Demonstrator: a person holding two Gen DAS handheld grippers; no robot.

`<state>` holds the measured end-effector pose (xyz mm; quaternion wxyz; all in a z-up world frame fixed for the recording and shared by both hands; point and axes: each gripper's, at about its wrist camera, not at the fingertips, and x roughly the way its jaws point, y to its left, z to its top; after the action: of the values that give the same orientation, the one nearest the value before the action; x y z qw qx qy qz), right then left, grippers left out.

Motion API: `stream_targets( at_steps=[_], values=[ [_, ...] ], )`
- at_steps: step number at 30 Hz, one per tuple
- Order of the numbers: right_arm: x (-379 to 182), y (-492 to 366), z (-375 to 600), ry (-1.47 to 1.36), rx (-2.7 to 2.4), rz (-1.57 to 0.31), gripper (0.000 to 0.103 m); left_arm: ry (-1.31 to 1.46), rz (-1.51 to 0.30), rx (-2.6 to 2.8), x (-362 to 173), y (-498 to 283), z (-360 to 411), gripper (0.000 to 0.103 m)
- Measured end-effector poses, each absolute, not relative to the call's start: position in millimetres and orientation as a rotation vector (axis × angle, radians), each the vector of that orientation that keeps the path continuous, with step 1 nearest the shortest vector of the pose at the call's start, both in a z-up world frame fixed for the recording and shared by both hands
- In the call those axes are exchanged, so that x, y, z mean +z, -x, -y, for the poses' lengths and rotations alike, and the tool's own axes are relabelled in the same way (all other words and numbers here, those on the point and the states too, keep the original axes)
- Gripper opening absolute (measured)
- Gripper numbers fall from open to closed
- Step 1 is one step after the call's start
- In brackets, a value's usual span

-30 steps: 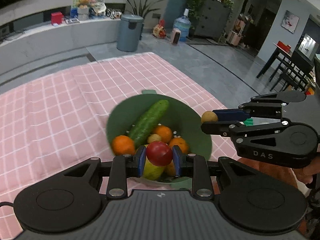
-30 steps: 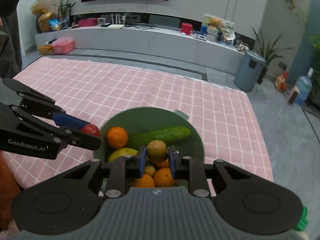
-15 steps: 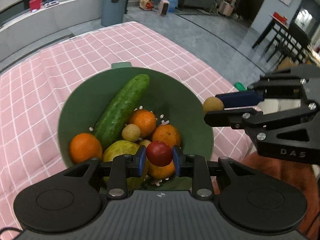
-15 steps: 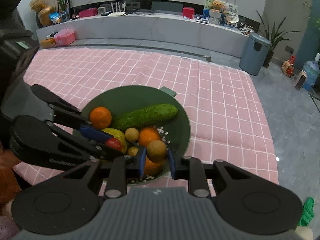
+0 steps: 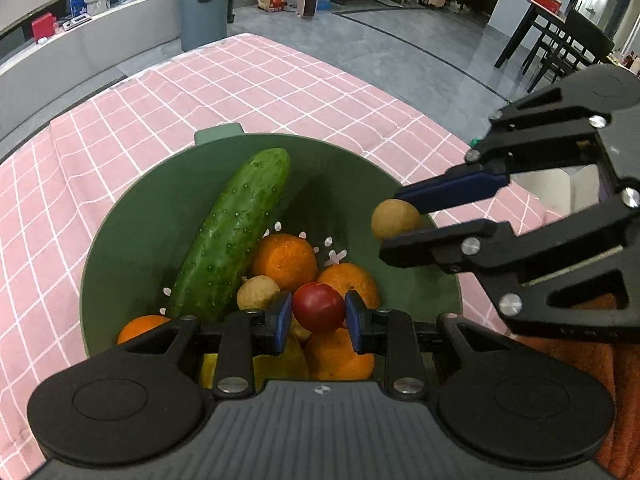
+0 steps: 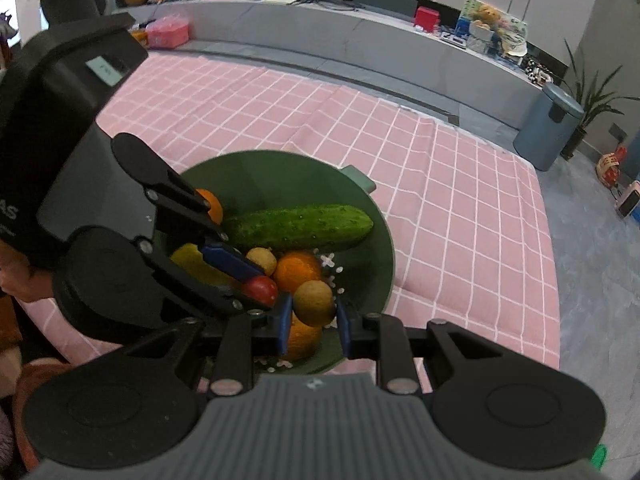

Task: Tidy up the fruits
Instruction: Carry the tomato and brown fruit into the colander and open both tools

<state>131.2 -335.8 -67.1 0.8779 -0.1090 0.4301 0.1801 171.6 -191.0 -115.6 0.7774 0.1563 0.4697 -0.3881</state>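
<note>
Fingers (image 5: 284, 312) of the left gripper (image 5: 319, 313) clamp a red fruit (image 5: 319, 312) above the green bowl (image 5: 132, 232), cucumber (image 5: 236, 236) at eleven o'clock. Right gripper (image 6: 314, 318) fingers (image 6: 285, 320) pinch a tan fruit (image 6: 314, 304) over the bowl's five o'clock side.

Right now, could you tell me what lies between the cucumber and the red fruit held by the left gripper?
In the left wrist view, a small tan fruit sits between them.

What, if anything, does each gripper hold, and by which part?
The left gripper grips a red fruit by its sides. The right gripper grips a tan fruit by its sides.
</note>
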Motion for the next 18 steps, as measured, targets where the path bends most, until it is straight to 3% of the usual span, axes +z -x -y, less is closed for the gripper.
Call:
stream_targets(
  at_steps=[8,18],
  values=[
    [-74.1,-149.1,329.9,0.339,0.403,-0.933,0.019,-0.296,-1.019,-0.847,-102.1,-170.8,179.4,0.048],
    [-90.7,-166.8,307.6,0.497,0.430,-0.993,0.019,-0.328,-0.970,-0.756,-67.3,-160.1,149.9,0.051]
  ],
)
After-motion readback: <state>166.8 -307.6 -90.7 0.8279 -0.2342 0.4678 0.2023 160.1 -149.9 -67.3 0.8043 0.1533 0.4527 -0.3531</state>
